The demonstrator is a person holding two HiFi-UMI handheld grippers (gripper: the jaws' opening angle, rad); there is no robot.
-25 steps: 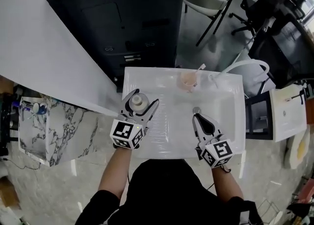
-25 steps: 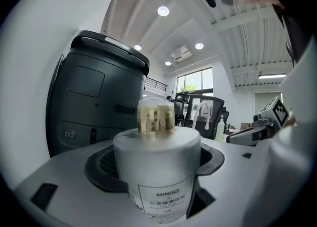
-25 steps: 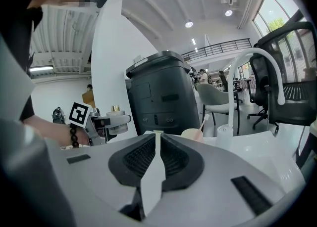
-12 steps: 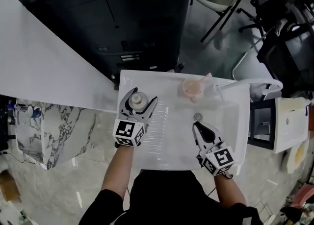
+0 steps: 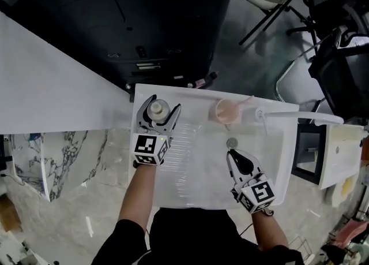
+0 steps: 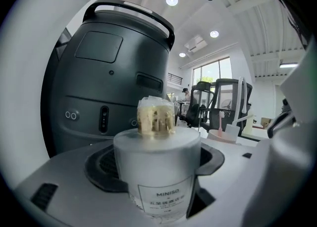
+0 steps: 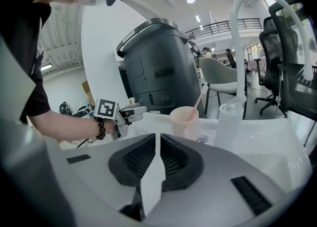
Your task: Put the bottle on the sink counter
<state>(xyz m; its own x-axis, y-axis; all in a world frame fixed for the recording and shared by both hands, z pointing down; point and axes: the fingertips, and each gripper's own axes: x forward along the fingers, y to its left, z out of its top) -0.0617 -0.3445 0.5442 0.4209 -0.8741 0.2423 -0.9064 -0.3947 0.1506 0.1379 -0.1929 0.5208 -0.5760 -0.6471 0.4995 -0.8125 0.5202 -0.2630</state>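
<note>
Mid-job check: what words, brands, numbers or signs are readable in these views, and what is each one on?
"MINISO": on the white label of the frosted white bottle.
Smaller line under it on the same label: too small to read.
Small printed patch on the white sink counter beside the pink plastic cup: blurred, unreadable.
Black-and-white squares on the marker cubes: patterns, no words.

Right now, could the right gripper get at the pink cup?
Probably yes: only sink basin lies between the right gripper and the pink cup, though its shut jaws would have to open.
</note>
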